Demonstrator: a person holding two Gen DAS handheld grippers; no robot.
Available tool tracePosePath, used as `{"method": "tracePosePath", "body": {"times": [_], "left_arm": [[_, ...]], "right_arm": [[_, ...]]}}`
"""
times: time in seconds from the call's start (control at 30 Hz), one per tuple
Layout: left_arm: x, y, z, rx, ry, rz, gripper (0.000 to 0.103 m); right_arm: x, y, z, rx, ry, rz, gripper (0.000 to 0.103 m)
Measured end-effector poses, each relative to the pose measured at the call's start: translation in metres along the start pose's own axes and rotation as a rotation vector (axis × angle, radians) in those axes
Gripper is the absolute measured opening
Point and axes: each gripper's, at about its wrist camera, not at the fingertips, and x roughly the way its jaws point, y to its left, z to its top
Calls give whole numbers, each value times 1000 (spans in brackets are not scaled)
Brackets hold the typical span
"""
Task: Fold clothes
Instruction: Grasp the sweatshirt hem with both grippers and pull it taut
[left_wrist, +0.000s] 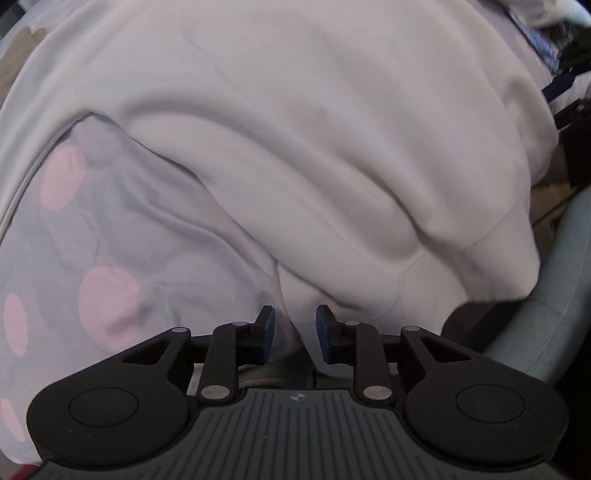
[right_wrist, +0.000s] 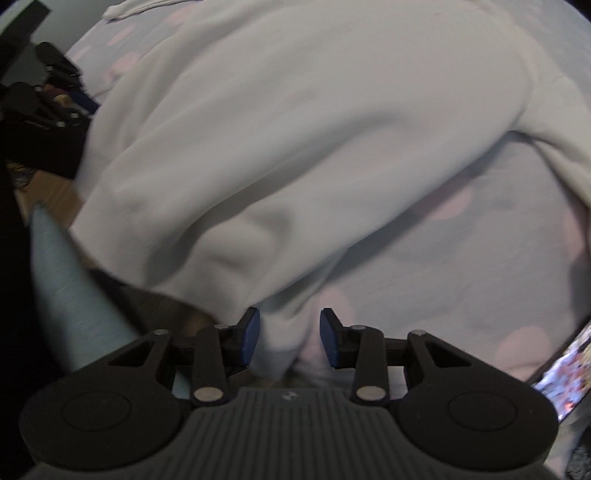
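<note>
A white sweatshirt (left_wrist: 295, 122) lies bunched over a grey sheet with pink dots (left_wrist: 110, 229). My left gripper (left_wrist: 295, 326) is shut on a fold of the sweatshirt's lower edge, which fills the gap between its blue pads (left_wrist: 268, 328). In the right wrist view the same sweatshirt (right_wrist: 295, 129) drapes away from my right gripper (right_wrist: 290, 334), which is shut on another bunched fold of it. The cloth rises from both grippers in long creases. The other gripper (left_wrist: 565, 92) shows at the far right of the left wrist view.
The dotted sheet (right_wrist: 461, 258) covers the surface under the garment. A pale teal padded edge (left_wrist: 554, 314) runs along the right; it appears as a teal edge (right_wrist: 62, 280) at the left in the right wrist view. Dark objects (right_wrist: 44, 96) sit at the upper left.
</note>
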Motion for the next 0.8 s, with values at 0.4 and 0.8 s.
{"method": "tracePosePath", "body": {"times": [0.4, 0.8], "left_arm": [[13, -11, -4, -5, 9, 12, 23], [11, -15, -11, -23, -14, -4, 24]], "right_arm": [[24, 14, 3, -4, 79, -32, 15], [-29, -20, 4, 71, 44, -177, 10]]}}
